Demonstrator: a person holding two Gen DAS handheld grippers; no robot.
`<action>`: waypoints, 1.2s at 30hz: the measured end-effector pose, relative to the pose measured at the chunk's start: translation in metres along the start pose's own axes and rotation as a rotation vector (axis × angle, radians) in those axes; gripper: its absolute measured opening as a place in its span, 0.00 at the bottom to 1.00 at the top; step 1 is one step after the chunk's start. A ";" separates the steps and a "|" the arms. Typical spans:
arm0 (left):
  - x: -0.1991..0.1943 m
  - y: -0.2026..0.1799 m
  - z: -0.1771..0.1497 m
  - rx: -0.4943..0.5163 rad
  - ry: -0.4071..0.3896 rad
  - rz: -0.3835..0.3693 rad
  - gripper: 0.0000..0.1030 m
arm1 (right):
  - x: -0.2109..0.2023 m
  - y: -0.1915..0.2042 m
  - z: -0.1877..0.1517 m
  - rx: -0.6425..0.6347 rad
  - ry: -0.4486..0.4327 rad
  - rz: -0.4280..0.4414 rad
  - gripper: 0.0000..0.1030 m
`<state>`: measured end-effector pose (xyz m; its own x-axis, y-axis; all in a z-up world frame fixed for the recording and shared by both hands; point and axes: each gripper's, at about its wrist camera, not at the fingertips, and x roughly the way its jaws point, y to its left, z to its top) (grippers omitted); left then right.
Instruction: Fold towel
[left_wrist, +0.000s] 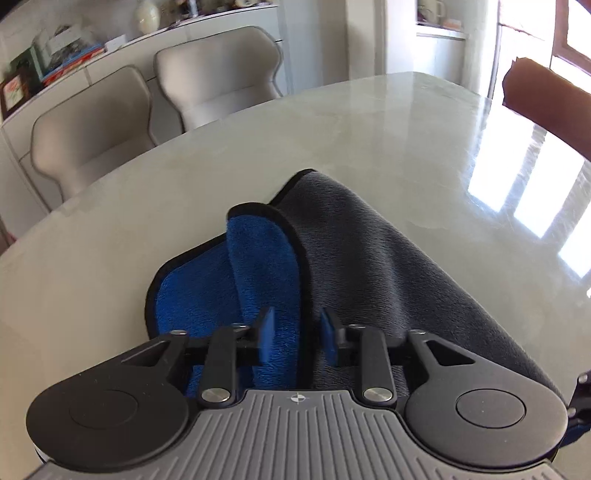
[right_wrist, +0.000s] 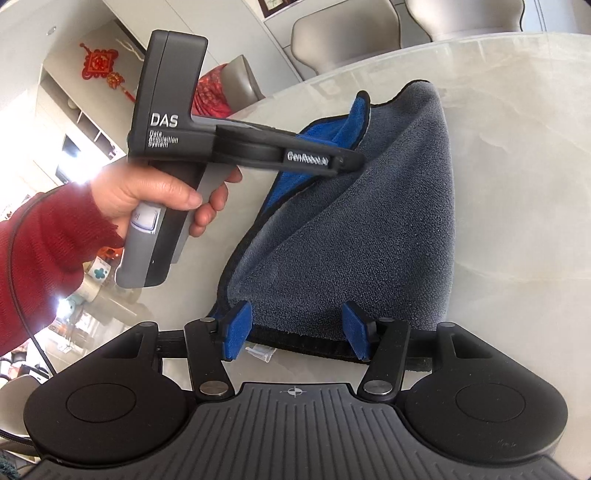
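A towel (left_wrist: 369, 266), grey on one side, blue on the other and hemmed in black, lies half folded on the pale marble table (left_wrist: 332, 122). My left gripper (left_wrist: 298, 330) is shut on a thick fold of it where blue meets grey. In the right wrist view the towel (right_wrist: 369, 221) rises like a tent to the left gripper's tip (right_wrist: 351, 162), held by a hand (right_wrist: 147, 192) in a red sleeve. My right gripper (right_wrist: 295, 330) is open just above the towel's near black hem, pads standing wide to either side of it without touching.
Two beige chairs (left_wrist: 92, 133) (left_wrist: 218, 77) stand at the table's far side before a white sideboard. A sleeve (left_wrist: 546, 107) crosses the upper right of the left wrist view. Bare tabletop (right_wrist: 517, 147) stretches right of the towel.
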<state>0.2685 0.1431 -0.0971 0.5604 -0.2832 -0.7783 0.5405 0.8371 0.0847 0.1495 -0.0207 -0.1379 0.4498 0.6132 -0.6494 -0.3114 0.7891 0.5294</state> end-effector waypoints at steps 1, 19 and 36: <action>-0.003 0.006 0.000 -0.031 -0.008 -0.002 0.04 | 0.000 -0.001 0.000 0.001 0.000 0.001 0.54; -0.032 0.077 -0.027 -0.362 -0.027 0.010 0.02 | 0.003 0.020 0.005 -0.130 0.046 -0.055 0.58; -0.024 0.082 -0.028 -0.379 0.008 0.003 0.03 | 0.047 0.095 -0.008 -0.563 0.071 -0.087 0.25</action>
<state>0.2816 0.2321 -0.0887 0.5559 -0.2780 -0.7834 0.2675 0.9521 -0.1480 0.1345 0.0829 -0.1224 0.4424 0.5307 -0.7230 -0.6821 0.7225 0.1130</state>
